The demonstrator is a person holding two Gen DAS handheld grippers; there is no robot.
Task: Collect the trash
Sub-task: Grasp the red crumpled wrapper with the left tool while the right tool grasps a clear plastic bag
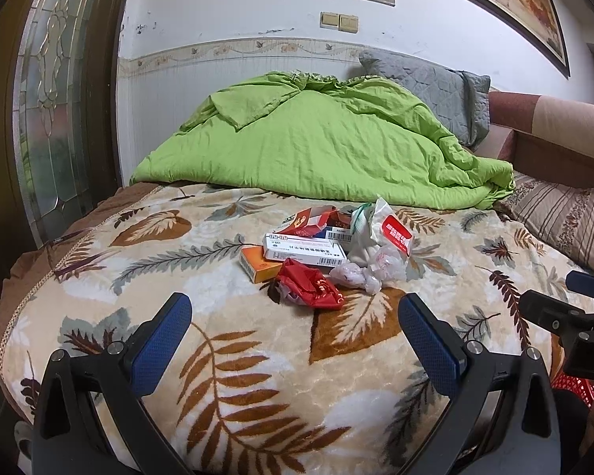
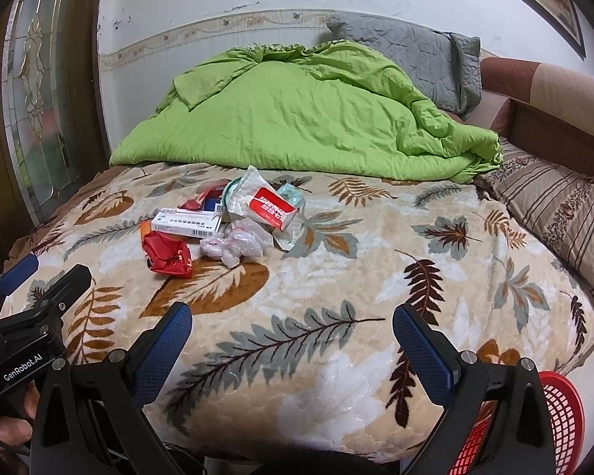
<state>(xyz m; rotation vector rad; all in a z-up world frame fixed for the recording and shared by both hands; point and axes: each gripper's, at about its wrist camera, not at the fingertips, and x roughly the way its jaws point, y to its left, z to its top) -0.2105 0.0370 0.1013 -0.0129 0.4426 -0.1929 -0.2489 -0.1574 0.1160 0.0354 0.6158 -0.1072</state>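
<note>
Both pairs of fingers are spread wide and nothing is held: left gripper [image 1: 295, 316], then right gripper [image 2: 293, 326], kept near, probably for an approach. Farther, trash is gathered on the blanket [image 2: 336, 277]: red wrapper [image 1: 311, 283], white box [image 1: 303, 249], plastic bag [image 1: 384, 237]. At near right, a red basket [image 2: 562, 407] waits, likely for the trash.

1. On the side of my left gripper [image 2: 39, 308], seen from my right wrist, white letters read "GenRobot.AI".
2. On my right gripper [image 1: 574, 316], seen from the left wrist, only "DA" shows at the frame edge.
3. The white medicine box [image 2: 186, 223] and the red-labelled plastic bag [image 2: 267, 206] carry print I cannot read.
</note>
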